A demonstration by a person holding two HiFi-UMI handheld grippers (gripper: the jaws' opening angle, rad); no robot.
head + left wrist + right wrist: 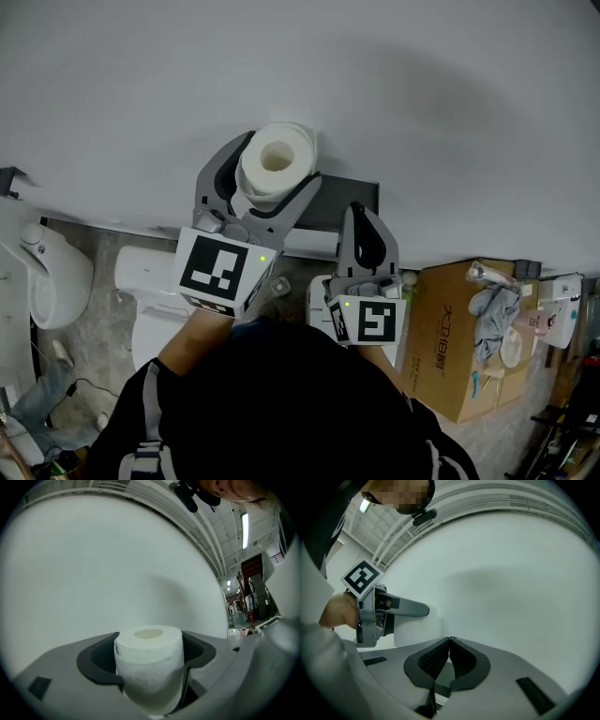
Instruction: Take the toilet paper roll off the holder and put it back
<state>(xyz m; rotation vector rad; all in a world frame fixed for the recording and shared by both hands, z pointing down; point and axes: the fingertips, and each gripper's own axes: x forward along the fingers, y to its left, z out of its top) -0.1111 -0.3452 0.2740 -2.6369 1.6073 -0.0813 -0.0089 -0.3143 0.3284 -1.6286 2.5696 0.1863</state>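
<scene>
While the left gripper [276, 169] carries the toilet paper roll [277, 156] by the wall [281, 66], the right gripper [362, 212] waits beside it.
From the head view, the roll stands core-up between the left jaws, close to the wall and just above the dark holder [336, 189]; I would judge it off the holder, though the mounting peg is hidden. From the left gripper view, both fingers [98, 660] pinch the roll's sides, and the paper bulges slightly under them. From the right gripper view, its fingers [436, 660] are pressed together on nothing, and the other gripper and roll show at the left. My worry is that the soft roll may squash or shed a loose sheet under that grip, or that the core may miss a peg nobody can see.
</scene>
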